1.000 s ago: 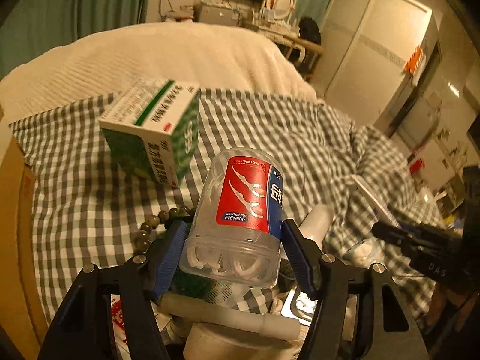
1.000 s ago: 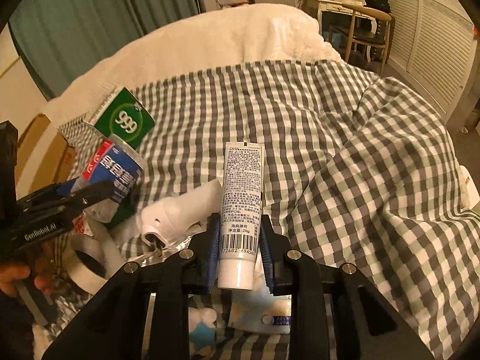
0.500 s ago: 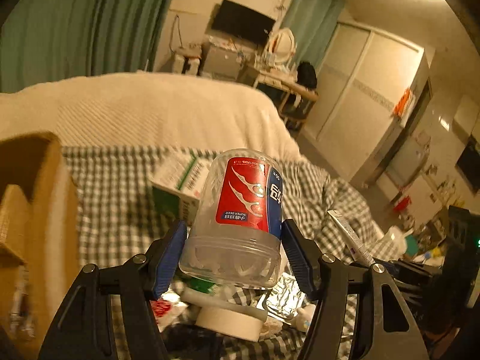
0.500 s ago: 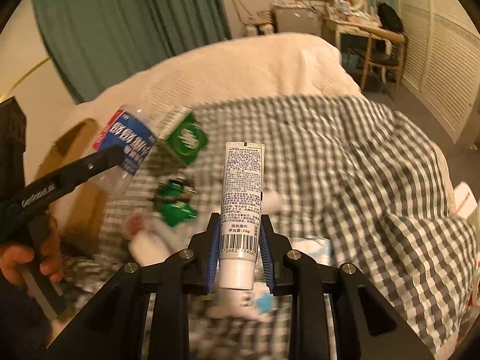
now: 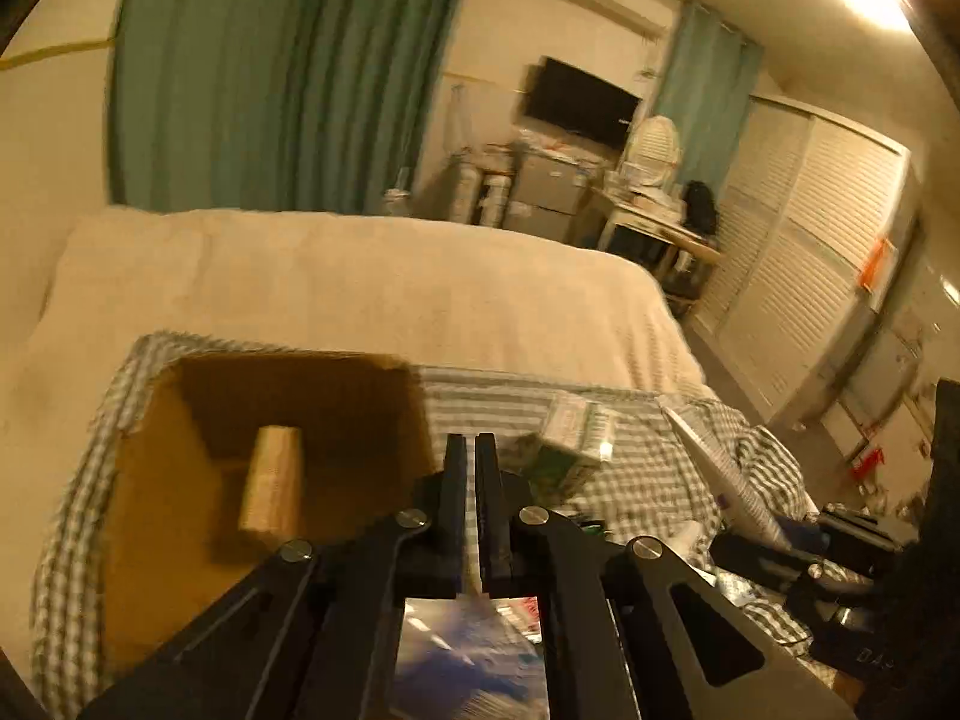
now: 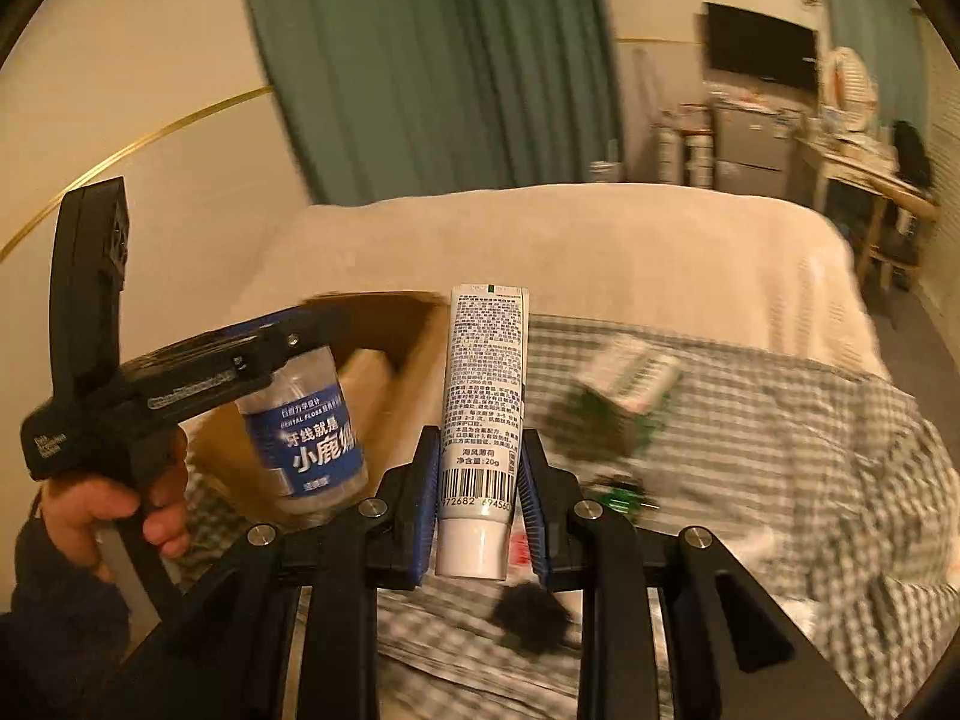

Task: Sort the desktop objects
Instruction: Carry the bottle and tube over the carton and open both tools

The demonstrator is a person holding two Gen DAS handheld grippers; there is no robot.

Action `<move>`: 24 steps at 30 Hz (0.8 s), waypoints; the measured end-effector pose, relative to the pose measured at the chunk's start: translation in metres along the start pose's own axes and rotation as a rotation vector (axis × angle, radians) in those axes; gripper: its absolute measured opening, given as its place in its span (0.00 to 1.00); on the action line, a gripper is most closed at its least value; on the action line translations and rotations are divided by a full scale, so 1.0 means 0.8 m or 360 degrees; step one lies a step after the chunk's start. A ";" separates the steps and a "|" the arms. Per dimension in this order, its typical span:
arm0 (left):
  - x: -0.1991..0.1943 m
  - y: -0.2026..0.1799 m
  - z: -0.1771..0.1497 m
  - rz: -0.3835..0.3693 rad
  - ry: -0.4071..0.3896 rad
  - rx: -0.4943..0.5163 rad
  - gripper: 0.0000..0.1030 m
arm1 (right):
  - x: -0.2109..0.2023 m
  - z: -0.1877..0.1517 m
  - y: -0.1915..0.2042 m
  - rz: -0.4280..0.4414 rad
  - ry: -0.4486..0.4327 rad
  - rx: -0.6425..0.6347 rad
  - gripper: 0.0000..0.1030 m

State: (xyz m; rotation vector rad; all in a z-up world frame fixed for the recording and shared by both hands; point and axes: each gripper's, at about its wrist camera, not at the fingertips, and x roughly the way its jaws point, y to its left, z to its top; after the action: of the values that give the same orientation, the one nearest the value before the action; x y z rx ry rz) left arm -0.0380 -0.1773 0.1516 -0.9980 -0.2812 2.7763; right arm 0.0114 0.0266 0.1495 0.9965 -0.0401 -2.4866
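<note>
My right gripper (image 6: 475,480) is shut on a white toothpaste tube (image 6: 483,408), held upright above the checked cloth. In the right wrist view the clear dental floss jar (image 6: 306,432) with its blue label hangs below my left gripper's fingers (image 6: 270,339), beside the open cardboard box (image 6: 390,354); whether it is still touching them I cannot tell. In the left wrist view my left gripper (image 5: 470,480) has its jaws nearly together with nothing between them, over the box (image 5: 180,480). A blurred blue-labelled shape (image 5: 468,660) shows low between the gripper arms.
A pale block (image 5: 273,486) lies inside the box. A green and white carton (image 6: 624,390) and small green items (image 6: 624,495) lie on the checked cloth. The cream bedspread (image 5: 360,288) lies beyond. The toothpaste tube also shows at the right of the left wrist view (image 5: 720,474).
My left gripper swung left over the cardboard box and its jaws closed together; the floss jar is no longer between them. My right gripper rose and moved left with the toothpaste tube.
</note>
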 end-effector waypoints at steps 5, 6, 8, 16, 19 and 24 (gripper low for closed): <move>-0.013 0.069 -0.001 0.0133 0.0018 -0.0092 0.03 | 0.051 0.010 0.061 0.0163 0.0090 -0.0043 0.23; -0.012 0.076 -0.005 0.0143 0.0034 -0.0099 0.03 | 0.062 0.010 0.071 0.0184 0.0114 -0.0050 0.23; -0.010 0.091 -0.017 0.0180 0.0060 -0.0115 0.03 | 0.085 0.008 0.089 0.0214 0.0156 -0.0069 0.23; 0.015 0.102 -0.061 0.0392 0.0156 -0.0120 0.78 | 0.128 -0.002 0.103 0.0225 0.0242 -0.0006 0.69; 0.023 0.081 -0.065 0.0362 0.0159 -0.0059 0.80 | 0.107 -0.002 0.077 0.0220 0.0166 0.0031 0.69; 0.042 0.000 -0.058 0.0219 0.0165 0.0072 0.81 | 0.050 -0.005 -0.003 0.0052 0.0031 0.0110 0.70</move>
State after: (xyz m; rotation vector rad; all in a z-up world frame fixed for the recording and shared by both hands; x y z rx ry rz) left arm -0.0334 -0.1642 0.0959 -1.1880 -0.1389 2.8250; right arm -0.0124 0.0125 0.1202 1.0400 -0.1360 -2.4601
